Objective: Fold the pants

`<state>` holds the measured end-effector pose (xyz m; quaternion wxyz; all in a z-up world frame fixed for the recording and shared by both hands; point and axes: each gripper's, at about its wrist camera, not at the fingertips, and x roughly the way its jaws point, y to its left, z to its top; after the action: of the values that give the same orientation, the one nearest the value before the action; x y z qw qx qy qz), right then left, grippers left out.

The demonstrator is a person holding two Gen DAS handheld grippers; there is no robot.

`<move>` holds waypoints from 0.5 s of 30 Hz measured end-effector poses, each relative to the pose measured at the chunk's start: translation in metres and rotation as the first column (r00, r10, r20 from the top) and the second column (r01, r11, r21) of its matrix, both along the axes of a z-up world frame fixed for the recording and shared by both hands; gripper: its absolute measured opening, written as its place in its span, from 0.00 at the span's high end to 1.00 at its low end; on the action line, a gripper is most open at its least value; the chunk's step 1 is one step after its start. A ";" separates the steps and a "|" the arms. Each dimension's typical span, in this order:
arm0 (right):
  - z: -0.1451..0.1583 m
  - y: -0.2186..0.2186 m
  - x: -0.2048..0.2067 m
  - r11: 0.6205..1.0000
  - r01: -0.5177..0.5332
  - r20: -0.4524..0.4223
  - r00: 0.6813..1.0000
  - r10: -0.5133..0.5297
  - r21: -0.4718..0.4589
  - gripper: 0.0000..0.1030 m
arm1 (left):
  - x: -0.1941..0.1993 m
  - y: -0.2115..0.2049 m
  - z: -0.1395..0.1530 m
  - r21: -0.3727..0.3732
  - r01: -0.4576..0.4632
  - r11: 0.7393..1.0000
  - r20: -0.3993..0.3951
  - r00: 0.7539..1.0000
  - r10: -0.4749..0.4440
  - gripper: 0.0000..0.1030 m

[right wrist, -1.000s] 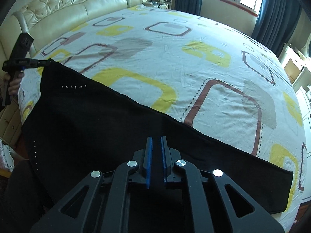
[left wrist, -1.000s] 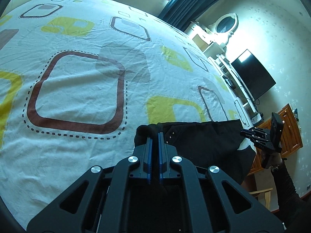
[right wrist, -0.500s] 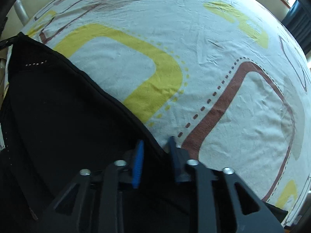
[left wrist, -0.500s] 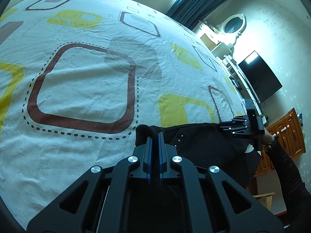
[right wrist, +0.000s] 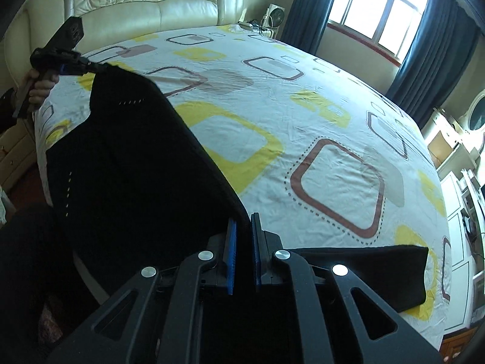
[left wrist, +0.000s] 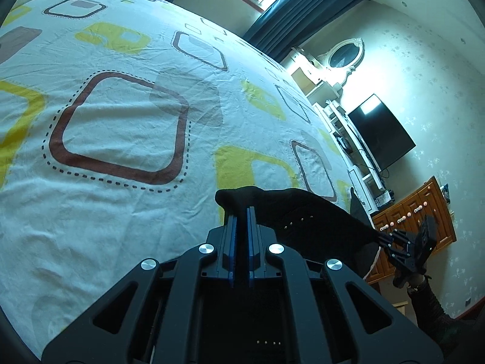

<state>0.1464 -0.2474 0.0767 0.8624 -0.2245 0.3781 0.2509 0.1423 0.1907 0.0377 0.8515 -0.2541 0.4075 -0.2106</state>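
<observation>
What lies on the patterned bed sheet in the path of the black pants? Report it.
Nothing visible. The black fabric pants hang between the left gripper and right gripper, both shut on the edge. The white patterned bed sheet beyond shows only wrinkles.

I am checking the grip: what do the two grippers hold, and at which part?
Both hold the black pants: the left gripper pinches a corner, the right gripper the upper edge further along.
</observation>
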 end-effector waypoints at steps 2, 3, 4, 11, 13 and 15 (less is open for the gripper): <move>-0.018 0.000 -0.029 1.000 -0.008 -0.017 1.000 0.008 -0.025 0.91 | -0.026 0.004 -0.002 -0.007 -0.007 1.000 -0.001 1.000 0.007 0.95; -0.030 -0.002 -0.038 1.000 -0.001 -0.043 0.999 0.000 -0.024 0.91 | -0.040 0.007 -0.005 -0.010 -0.010 1.000 -0.005 1.000 0.010 0.93; -0.042 -0.002 -0.045 0.999 0.002 -0.062 0.998 -0.004 -0.033 0.90 | -0.053 0.010 -0.010 -0.009 -0.018 1.000 -0.014 1.000 0.017 0.89; -0.095 -0.010 -0.072 0.997 0.080 -0.214 0.973 -0.082 -0.015 0.72 | -0.116 0.032 -0.080 0.037 -0.138 0.990 -0.265 0.954 0.143 0.89; -0.086 -0.019 -0.072 0.985 0.149 -0.260 0.958 -0.122 0.088 0.43 | -0.131 0.038 -0.090 0.025 -0.170 0.985 -0.312 0.935 0.170 0.88; -0.077 -0.034 -0.072 0.947 0.238 -0.304 0.938 -0.167 0.214 0.36 | -0.144 0.035 -0.088 0.021 -0.185 0.983 -0.317 0.931 0.182 0.81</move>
<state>0.0742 -0.2817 -0.0003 0.8421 -0.0367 0.4841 0.2347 -0.0012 0.2258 -0.0507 0.7896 -0.3254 0.5127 -0.0883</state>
